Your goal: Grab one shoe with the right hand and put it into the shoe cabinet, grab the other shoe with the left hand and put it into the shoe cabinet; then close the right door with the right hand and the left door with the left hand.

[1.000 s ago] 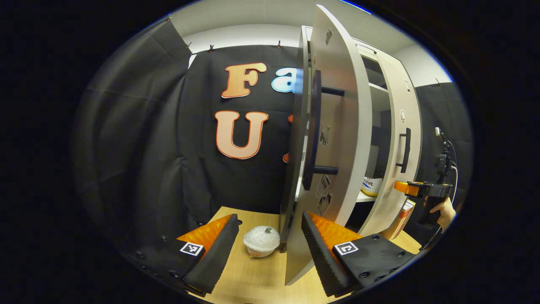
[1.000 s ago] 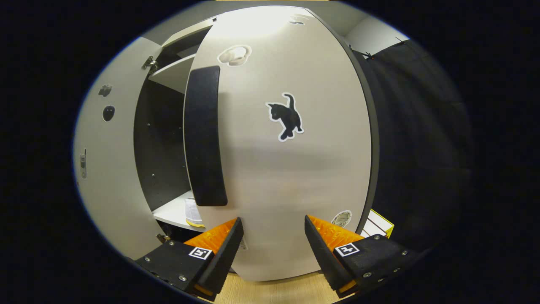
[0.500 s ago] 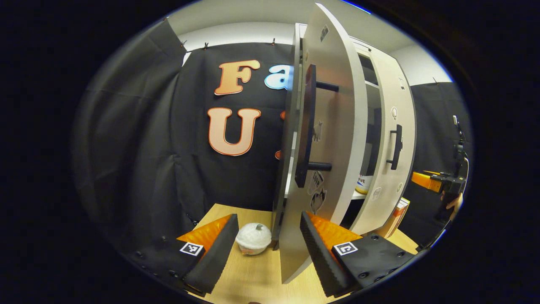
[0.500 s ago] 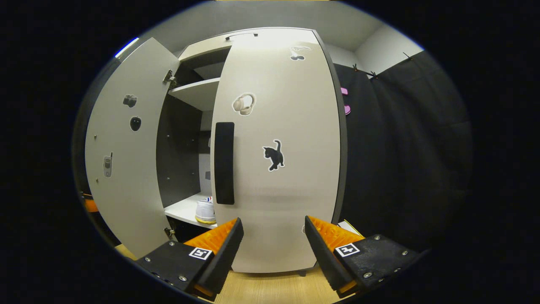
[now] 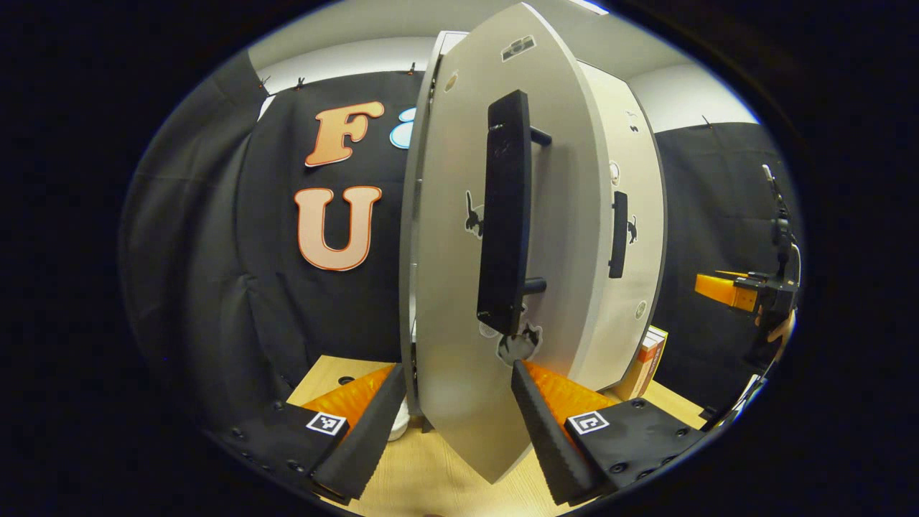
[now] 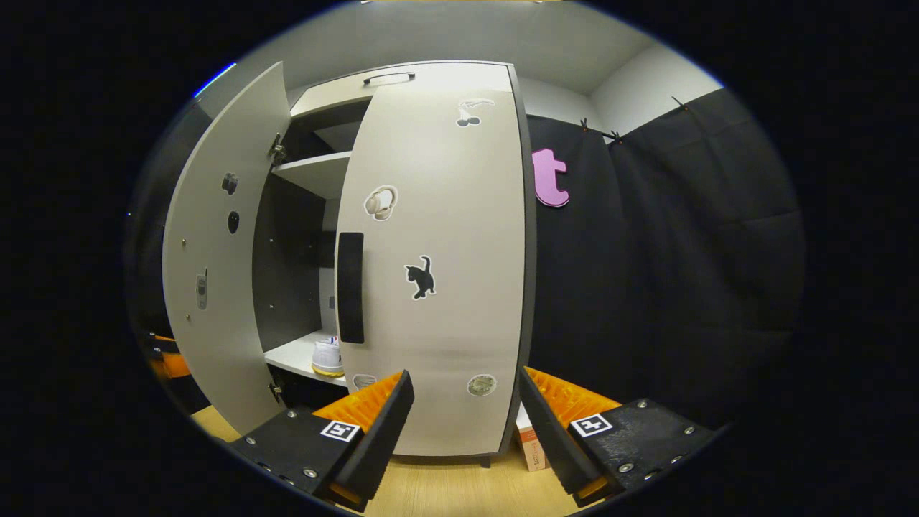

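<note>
The shoe cabinet (image 6: pixel 316 108) stands ahead in the right gripper view. A white shoe (image 6: pixel 327 357) sits on its lower shelf. The right door (image 6: pixel 445 323) is nearly closed, and the left door (image 6: pixel 215 287) stands ajar. My right gripper (image 6: pixel 465 373) is open, a short way back from the right door. In the left gripper view the left door (image 5: pixel 452 287) with its black handle (image 5: pixel 502 215) is very close. My left gripper (image 5: pixel 457 370) is open, and the door's lower part shows between its fingers. The right gripper (image 5: pixel 739 294) hangs far right in a hand.
The cabinet rests on a light wooden table (image 6: pixel 445 492). A small box (image 6: pixel 531 445) leans beside the cabinet's right foot. A white lidded bowl (image 5: pixel 397 429) peeks out behind the left door. Black cloth walls surround the booth.
The left door has swung further toward shut with my left gripper at it. The right door has gone nearly shut and my right gripper has backed away from it.
</note>
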`<state>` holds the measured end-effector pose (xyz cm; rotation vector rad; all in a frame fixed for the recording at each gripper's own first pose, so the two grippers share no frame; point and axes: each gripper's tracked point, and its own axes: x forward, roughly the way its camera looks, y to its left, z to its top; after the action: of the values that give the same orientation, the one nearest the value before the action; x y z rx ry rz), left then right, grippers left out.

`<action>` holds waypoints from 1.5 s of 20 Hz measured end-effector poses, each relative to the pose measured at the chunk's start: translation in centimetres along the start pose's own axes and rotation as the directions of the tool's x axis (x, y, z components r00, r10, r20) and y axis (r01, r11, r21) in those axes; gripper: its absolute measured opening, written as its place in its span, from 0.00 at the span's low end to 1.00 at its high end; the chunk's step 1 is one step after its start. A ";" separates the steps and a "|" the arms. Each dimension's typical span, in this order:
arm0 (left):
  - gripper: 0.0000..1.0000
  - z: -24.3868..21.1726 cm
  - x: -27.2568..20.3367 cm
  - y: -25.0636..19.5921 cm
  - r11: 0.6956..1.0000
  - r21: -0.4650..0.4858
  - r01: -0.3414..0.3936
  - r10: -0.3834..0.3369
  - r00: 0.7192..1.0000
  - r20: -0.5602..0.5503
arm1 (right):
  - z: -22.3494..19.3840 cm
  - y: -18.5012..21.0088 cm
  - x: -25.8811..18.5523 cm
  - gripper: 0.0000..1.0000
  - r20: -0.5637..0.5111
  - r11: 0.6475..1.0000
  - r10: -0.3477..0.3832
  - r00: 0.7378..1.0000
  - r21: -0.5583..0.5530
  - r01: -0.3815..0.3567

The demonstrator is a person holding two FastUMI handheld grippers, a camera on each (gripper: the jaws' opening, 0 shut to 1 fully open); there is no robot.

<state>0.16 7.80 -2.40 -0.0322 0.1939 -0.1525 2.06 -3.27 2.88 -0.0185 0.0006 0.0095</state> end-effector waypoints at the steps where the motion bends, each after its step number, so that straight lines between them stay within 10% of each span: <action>1: 0.96 -0.1 0.5 -0.6 1.000 -0.016 0.012 -0.012 1.000 -0.004 | 0.1 -0.6 -0.3 0.91 0.002 1.000 -0.009 1.000 0.004 0.009; 13: 0.97 -1.2 8.9 -7.1 0.996 0.024 0.087 -0.086 0.996 -0.034 | -1.9 -6.3 0.0 0.91 -0.034 0.994 -0.110 0.993 0.015 0.110; 30: 0.96 -0.6 16.0 -8.7 0.997 0.076 0.003 0.000 0.999 -0.039 | 1.6 -8.2 2.5 0.91 -0.011 0.992 -0.123 0.992 -0.016 0.123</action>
<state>14.26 -3.31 -5.67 0.0469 0.2269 -0.1624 4.63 -11.39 4.66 -0.0335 0.0109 -0.1137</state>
